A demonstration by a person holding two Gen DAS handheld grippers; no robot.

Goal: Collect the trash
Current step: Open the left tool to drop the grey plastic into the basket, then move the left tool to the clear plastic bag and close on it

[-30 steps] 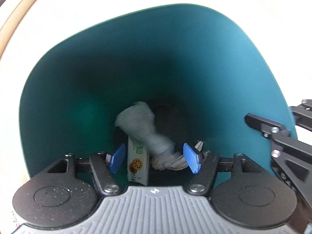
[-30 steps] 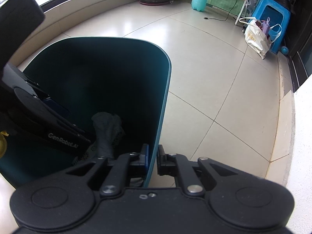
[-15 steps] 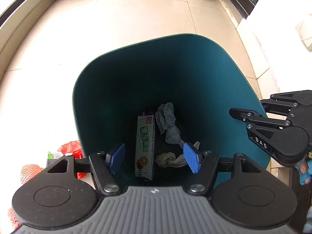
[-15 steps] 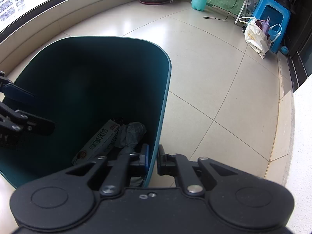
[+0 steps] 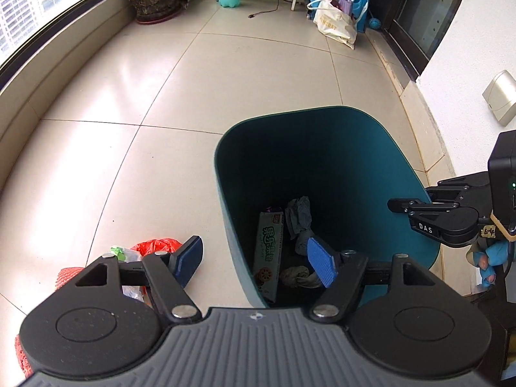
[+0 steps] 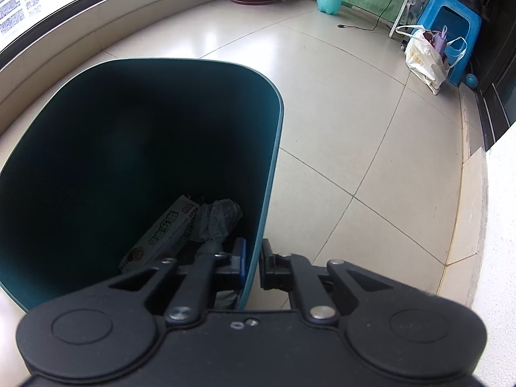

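Two tongs are in use; the right tongs (image 6: 252,266) are clamped on the near wall of the teal bin (image 5: 222,193), one pad inside, one outside; the left tongs (image 5: 254,262) have just been opening and stand wide with nothing between the pads. Inside the bin lie a biscuit box (image 5: 268,254) and grey wrappers (image 5: 298,217). Remaining trash, a red bag (image 5: 156,246) and red netting (image 5: 66,275), lies on the floor at nine o'clock of the bin. Keep the bin steady; carry the empty tongs toward nine o'clock, descend squarely over the bag, close fully before lifting.

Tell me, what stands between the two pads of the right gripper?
The thin rim of the teal bin is pinched by the right gripper; the right wrist view shows it.
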